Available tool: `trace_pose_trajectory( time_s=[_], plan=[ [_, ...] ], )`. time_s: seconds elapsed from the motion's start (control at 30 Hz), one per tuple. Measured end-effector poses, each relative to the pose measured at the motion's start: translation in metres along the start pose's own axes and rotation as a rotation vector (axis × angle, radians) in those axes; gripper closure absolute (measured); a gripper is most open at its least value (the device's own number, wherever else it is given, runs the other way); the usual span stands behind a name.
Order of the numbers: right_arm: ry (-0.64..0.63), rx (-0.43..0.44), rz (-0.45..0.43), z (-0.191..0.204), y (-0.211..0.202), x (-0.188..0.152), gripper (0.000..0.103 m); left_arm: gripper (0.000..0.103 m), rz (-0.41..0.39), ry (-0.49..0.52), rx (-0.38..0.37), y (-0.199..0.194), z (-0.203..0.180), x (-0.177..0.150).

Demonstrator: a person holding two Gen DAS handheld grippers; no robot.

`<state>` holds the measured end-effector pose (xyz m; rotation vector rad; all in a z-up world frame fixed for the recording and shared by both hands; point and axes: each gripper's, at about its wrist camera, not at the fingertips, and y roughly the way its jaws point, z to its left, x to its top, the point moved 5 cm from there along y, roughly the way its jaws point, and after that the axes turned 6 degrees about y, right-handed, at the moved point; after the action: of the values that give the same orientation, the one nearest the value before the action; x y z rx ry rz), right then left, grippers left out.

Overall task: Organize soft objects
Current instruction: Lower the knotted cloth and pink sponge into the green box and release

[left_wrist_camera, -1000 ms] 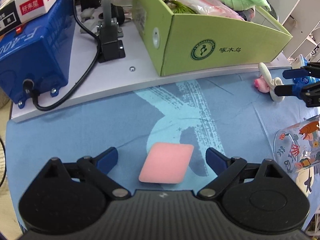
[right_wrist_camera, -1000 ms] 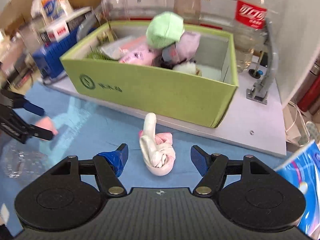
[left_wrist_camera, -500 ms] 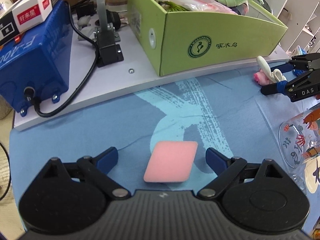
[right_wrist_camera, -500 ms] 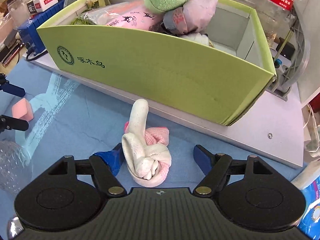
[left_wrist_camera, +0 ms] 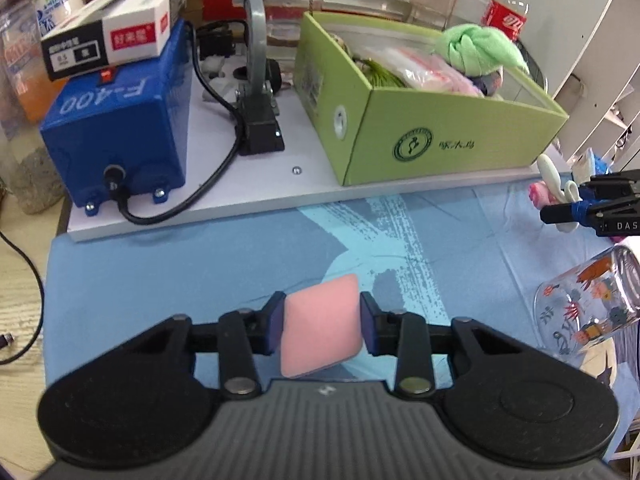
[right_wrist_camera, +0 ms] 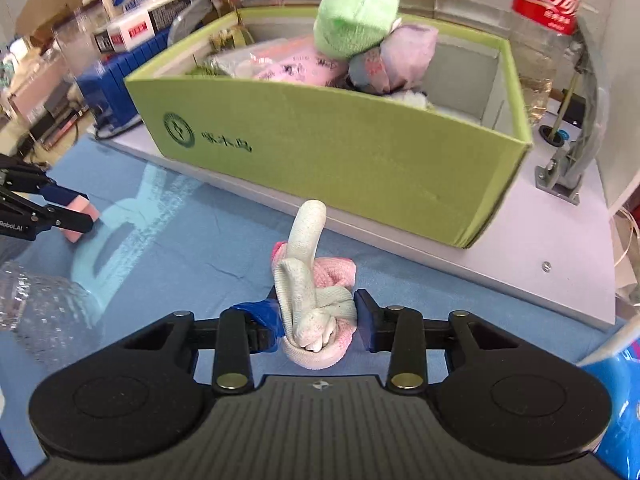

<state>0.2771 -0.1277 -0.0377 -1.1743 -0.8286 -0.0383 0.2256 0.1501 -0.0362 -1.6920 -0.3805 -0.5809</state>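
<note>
Two tongs just closed: left tongs [left_wrist_camera: 322, 326] pinch pink sponge [left_wrist_camera: 320, 330], right tongs [right_wrist_camera: 316, 322] pinch knotted sock [right_wrist_camera: 314, 300].

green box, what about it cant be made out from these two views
- Green box floor: both wrist views, covered by the green towel and pink packets.
- Its far outer wall: hidden behind the box itself.
- Packet print: right wrist view, motion-blurred.
- Small items under the towel: left wrist view, too small.

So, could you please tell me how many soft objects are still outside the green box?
2: a pink sponge gripped in the left gripper, and a knotted sock gripped in the right gripper, both short of the green box.
</note>
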Motion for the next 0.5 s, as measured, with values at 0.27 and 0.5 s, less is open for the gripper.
trace_pose_trajectory(
  time_s=[0.27,0.5],
  plan=[
    [0.042,0.014,-0.196,-0.010,-0.067,0.028,0.082,0.068,-0.154,-0.009,-0.042,-0.042,-0.012,0.077],
    [0.143,-0.036,-0.342,-0.047,-0.072,0.102,0.082,0.067,-0.218,-0.014,-0.088,-0.017,-0.035,0.167]
  ],
)
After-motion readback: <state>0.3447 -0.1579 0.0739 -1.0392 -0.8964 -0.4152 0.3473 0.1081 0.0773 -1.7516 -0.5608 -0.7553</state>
